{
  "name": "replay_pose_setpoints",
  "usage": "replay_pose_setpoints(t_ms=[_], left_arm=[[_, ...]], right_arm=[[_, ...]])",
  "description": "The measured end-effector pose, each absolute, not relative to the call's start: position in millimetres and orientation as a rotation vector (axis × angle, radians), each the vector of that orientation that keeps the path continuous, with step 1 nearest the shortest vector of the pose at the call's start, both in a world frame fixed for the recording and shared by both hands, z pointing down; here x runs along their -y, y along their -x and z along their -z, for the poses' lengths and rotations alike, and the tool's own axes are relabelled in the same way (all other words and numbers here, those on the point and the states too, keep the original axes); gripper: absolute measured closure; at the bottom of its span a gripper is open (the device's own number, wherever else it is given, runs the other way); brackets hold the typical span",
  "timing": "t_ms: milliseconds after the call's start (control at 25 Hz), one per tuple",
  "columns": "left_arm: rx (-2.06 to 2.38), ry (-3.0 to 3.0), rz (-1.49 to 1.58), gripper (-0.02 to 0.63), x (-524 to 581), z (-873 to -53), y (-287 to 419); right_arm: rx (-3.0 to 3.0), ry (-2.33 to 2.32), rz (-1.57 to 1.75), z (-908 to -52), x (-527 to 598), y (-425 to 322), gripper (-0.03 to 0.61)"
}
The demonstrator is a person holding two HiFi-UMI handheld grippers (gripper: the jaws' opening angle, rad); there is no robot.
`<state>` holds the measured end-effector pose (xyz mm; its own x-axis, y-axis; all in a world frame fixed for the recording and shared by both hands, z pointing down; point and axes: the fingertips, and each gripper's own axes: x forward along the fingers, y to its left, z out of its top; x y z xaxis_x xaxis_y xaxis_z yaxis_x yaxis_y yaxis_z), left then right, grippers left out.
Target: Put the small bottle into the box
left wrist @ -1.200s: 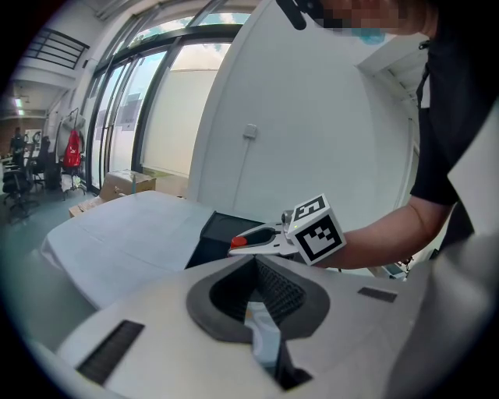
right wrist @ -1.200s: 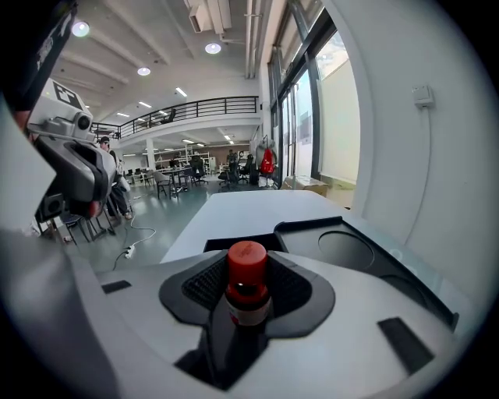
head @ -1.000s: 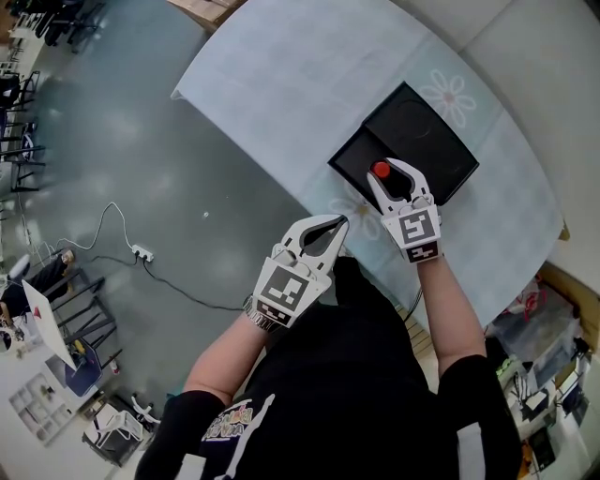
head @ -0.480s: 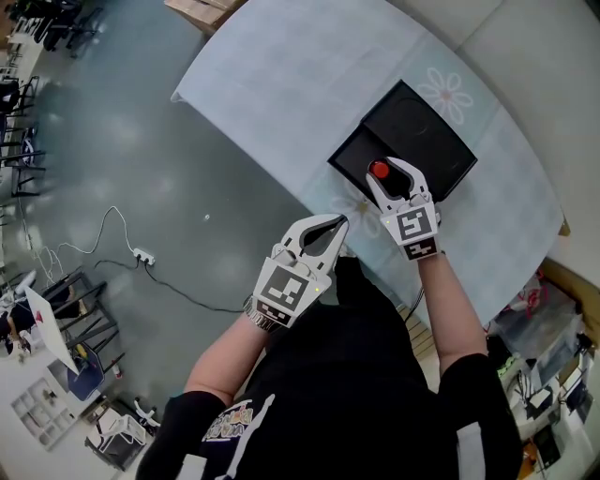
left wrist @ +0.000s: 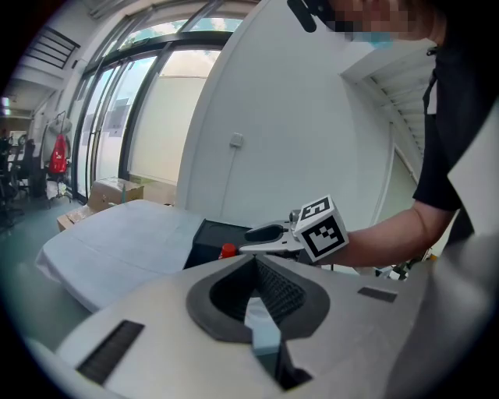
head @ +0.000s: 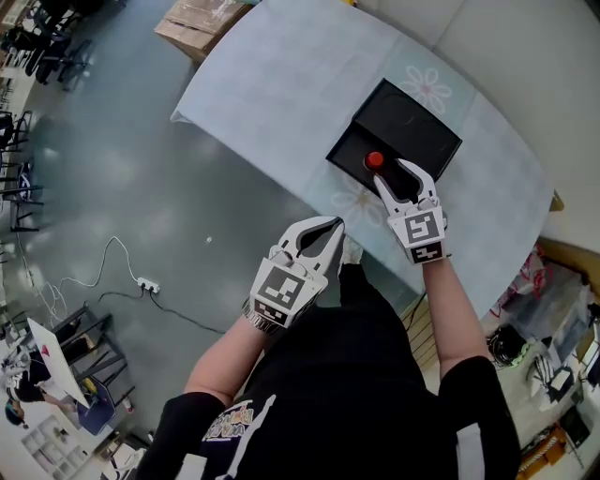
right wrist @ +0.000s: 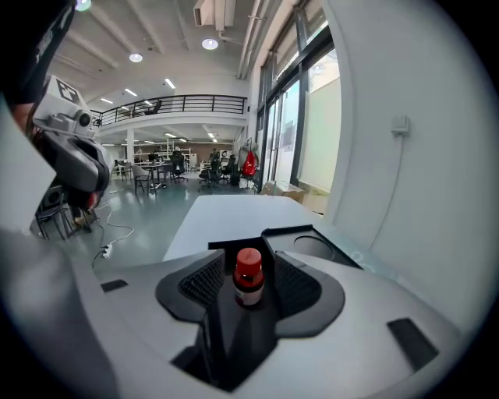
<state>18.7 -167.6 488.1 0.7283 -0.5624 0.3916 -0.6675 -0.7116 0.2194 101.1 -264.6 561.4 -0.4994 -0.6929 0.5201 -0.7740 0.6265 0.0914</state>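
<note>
A small bottle with a red cap (head: 375, 160) stands upright inside the black box (head: 427, 141) on the pale table. My right gripper (head: 390, 172) is right behind it. In the right gripper view the bottle (right wrist: 249, 277) stands between the jaws of that gripper (right wrist: 243, 259), which are opening, with a narrow gap on each side, and the box's rim (right wrist: 288, 232) lies just beyond. My left gripper (head: 336, 225) hangs off the table's near edge, shut and holding nothing. From the left gripper view (left wrist: 253, 265) I see the bottle (left wrist: 227, 250) and the box (left wrist: 204, 234).
The table (head: 281, 84) carries a light cloth with flower prints and ends in an edge just in front of the person. A cardboard box (head: 192, 23) sits on the floor at the far end. A cable and power strip (head: 145, 281) lie on the floor to the left.
The right gripper's jaws have spread away from the bottle, which stays standing in the box. The head view has shifted a little. The left gripper has barely moved.
</note>
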Motion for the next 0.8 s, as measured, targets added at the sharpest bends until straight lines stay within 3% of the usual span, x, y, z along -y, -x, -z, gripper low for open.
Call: replay_pose_setpoints(t_ms=[520, 680, 800], left_arm=[[0.803, -2.748, -0.365, 0.606, 108.4, -440.3, 19.6], [0.757, -2.787, -0.344, 0.606, 88.7, -432.8, 31.3], [0.728, -2.810, -0.328, 0.606, 72.0, -427.6, 40.0]], right_arm=[[2.428, -1.453, -0.280, -457.6, 165.2, -72.2, 0.397], [2.442, -1.552, -0.238, -429.3, 129.8, -60.1, 0.549], [2.447, -1.592, -0.226, -415.1, 101.6, -49.0, 0.569]])
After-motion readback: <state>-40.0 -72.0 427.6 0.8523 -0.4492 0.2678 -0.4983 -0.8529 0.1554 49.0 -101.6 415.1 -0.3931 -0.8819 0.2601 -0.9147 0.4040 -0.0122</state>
